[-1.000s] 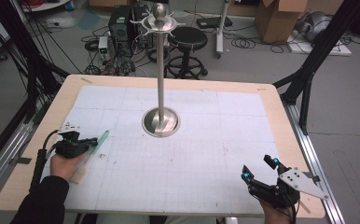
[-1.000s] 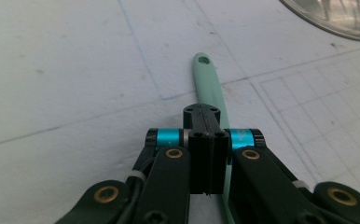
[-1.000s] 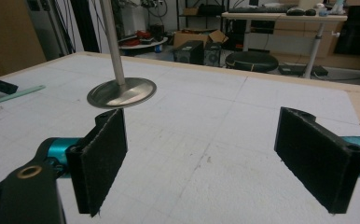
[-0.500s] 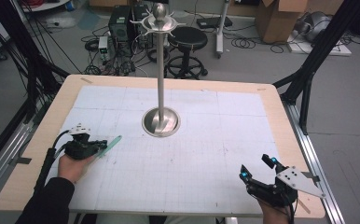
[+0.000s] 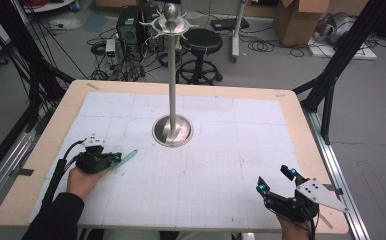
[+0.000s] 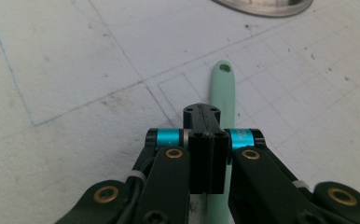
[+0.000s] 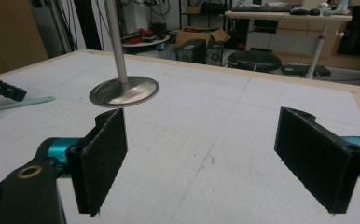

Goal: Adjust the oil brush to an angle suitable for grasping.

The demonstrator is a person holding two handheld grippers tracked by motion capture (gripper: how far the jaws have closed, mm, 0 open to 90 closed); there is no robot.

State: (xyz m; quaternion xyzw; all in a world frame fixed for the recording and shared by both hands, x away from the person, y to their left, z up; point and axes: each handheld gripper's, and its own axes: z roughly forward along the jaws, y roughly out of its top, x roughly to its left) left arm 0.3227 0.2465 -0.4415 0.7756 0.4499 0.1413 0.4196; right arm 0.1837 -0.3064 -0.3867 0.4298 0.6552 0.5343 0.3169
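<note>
Left gripper (image 5: 112, 159) clamped on a mint-green flat stick (image 5: 125, 159), its holed tip pointing toward the metal stand's (image 5: 172, 131) base, low over the white gridded table (image 5: 221, 150). Right gripper (image 5: 277, 181) sits near the table's front right corner, jaws spread wide, holding nothing.

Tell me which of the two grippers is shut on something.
The left gripper: its jaws are clamped on a pale green handle with a hole in its end. The right gripper stands open and empty.
</note>
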